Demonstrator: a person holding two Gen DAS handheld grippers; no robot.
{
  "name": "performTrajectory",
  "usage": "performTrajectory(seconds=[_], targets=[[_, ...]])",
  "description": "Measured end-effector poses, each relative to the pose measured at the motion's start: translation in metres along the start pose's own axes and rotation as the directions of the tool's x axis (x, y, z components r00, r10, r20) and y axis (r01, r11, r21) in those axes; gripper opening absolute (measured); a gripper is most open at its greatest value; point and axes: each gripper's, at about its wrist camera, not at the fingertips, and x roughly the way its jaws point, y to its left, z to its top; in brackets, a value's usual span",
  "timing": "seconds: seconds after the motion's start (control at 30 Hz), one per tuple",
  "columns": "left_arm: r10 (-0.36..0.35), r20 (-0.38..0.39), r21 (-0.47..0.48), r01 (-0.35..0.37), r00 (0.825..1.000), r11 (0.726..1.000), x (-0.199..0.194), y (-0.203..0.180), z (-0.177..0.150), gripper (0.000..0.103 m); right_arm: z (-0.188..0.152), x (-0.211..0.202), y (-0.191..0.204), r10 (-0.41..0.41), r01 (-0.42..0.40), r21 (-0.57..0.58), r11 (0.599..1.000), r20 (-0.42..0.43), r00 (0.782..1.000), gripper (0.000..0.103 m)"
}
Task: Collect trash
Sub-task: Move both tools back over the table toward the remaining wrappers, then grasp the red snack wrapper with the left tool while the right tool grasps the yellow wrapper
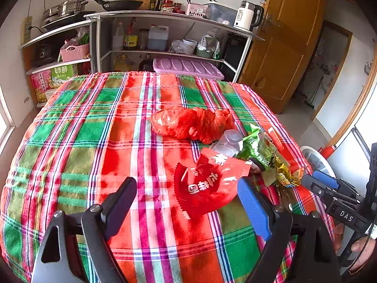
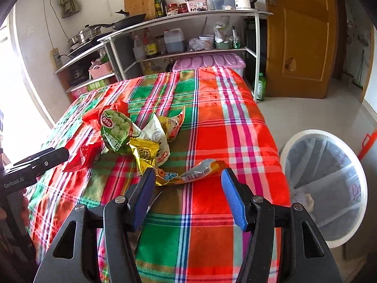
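Note:
Trash lies on a plaid-covered table [image 1: 70,129]. In the left wrist view my open left gripper [image 1: 188,188] frames a red snack wrapper [image 1: 207,184]; beyond it lie a crumpled red plastic bag [image 1: 193,122], a clear plastic cup [image 1: 227,141], a green snack bag [image 1: 259,148] and a gold wrapper [image 1: 285,176]. In the right wrist view my open right gripper [image 2: 188,179] sits just before an orange-yellow wrapper [image 2: 188,173]. Behind it are the gold wrapper [image 2: 143,152], a white wrapper [image 2: 157,134], the green bag [image 2: 116,127] and the red wrapper [image 2: 82,155]. The left gripper [image 2: 47,160] shows at the left.
A white bin [image 2: 325,186] with a clear liner stands on the floor right of the table [image 2: 212,118]. Kitchen shelves [image 2: 188,16] with pans, bottles and a kettle stand behind. A wooden door [image 2: 299,35] is at the far right. The right gripper [image 1: 325,184] shows at the left view's right edge.

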Motion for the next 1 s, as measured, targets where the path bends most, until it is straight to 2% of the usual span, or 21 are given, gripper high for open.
performTrajectory(seconds=[0.17, 0.43, 0.57, 0.7, 1.0], targets=[[0.003, -0.012, -0.019, -0.003, 1.000, 1.000, 0.008, 0.010, 0.002, 0.088, 0.003, 0.017, 0.005, -0.020, 0.020, 0.009, 1.000, -0.033, 0.999, 0.059], [-0.023, -0.028, 0.008, 0.023, 0.999, 1.000, 0.019, 0.006, 0.004, 0.089, 0.006, 0.029, 0.006, -0.053, 0.054, 0.010, 0.999, -0.061, 0.997, 0.059], [-0.004, -0.054, 0.016, 0.005, 0.999, 1.000, 0.031, 0.004, 0.006, 0.089, 0.007, 0.036, 0.007, -0.059, 0.060, 0.007, 0.998, -0.078, 0.995, 0.058], [0.013, -0.058, 0.028, -0.011, 0.998, 1.000, 0.036, 0.001, 0.007, 0.089, 0.006, 0.040, 0.007, -0.047, 0.048, 0.006, 0.999, -0.090, 0.995, 0.039], [0.017, -0.082, 0.028, -0.014, 0.996, 1.000, 0.047, 0.002, 0.003, 0.089, 0.004, 0.042, 0.008, -0.038, 0.039, 0.007, 0.999, -0.088, 0.995, 0.025]])
